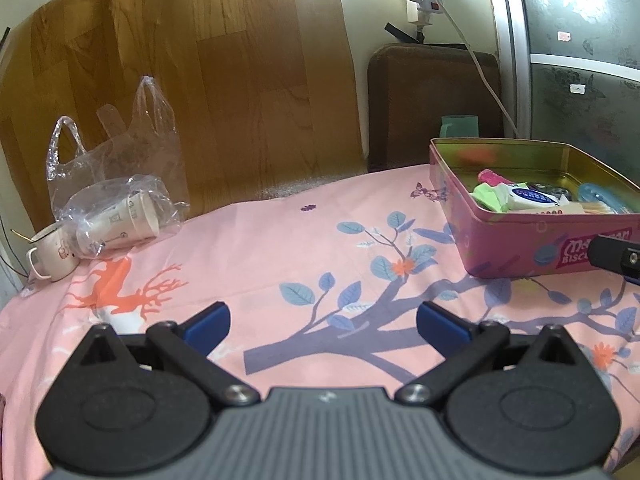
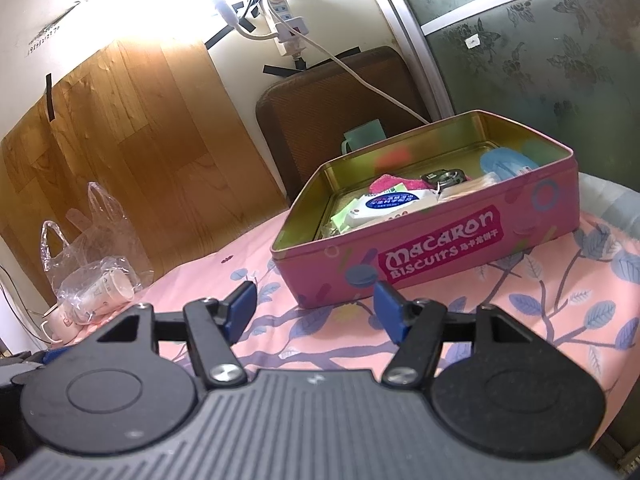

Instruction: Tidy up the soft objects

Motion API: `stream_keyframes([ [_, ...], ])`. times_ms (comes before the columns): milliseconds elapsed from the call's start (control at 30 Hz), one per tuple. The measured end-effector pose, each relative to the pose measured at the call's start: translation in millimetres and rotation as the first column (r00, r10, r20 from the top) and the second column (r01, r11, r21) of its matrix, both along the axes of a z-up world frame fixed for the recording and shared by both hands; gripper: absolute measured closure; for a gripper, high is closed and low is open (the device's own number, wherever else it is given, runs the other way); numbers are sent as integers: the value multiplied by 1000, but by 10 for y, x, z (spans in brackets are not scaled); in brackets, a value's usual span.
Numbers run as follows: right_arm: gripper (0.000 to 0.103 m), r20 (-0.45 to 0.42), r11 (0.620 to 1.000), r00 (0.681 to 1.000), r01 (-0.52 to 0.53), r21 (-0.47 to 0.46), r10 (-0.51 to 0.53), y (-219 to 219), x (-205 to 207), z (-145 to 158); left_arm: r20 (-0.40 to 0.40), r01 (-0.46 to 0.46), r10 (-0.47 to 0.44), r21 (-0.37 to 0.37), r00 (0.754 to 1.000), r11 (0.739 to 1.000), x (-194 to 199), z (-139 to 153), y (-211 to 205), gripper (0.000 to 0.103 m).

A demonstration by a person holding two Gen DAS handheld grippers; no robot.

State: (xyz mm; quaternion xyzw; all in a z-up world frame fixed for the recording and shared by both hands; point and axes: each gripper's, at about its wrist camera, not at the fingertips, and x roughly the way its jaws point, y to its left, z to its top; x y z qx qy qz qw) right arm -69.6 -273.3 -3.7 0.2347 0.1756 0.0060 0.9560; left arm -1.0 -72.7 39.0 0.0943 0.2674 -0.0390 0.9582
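Tin (image 2: pixel 432 248) open-top, long axis climbing rightward, lettered side toward right claw (image 2: pixel 314 306).

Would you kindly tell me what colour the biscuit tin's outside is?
Pink outside, on the biscuit tin; clearest in the right wrist view.

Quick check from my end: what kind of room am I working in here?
Most likely a lived-in home room, not a lab. A floral cloth covers the work surface, a biscuit tin holds household odds and ends, and a power strip is taped to the wall above a brown cushioned chair back.
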Motion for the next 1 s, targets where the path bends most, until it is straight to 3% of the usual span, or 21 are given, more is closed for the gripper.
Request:
stream_keyframes([
  [600,35,-6,1000,1000,10,6,-10,14,-12,-21,-37,38,-38,5,999,999,-20,-46,-79,0],
  [1000,35,-9,1000,1000,12,5,-12,12,-28,-31,-67,87,-89,-32,994,996,-15,-81,-90,0],
])
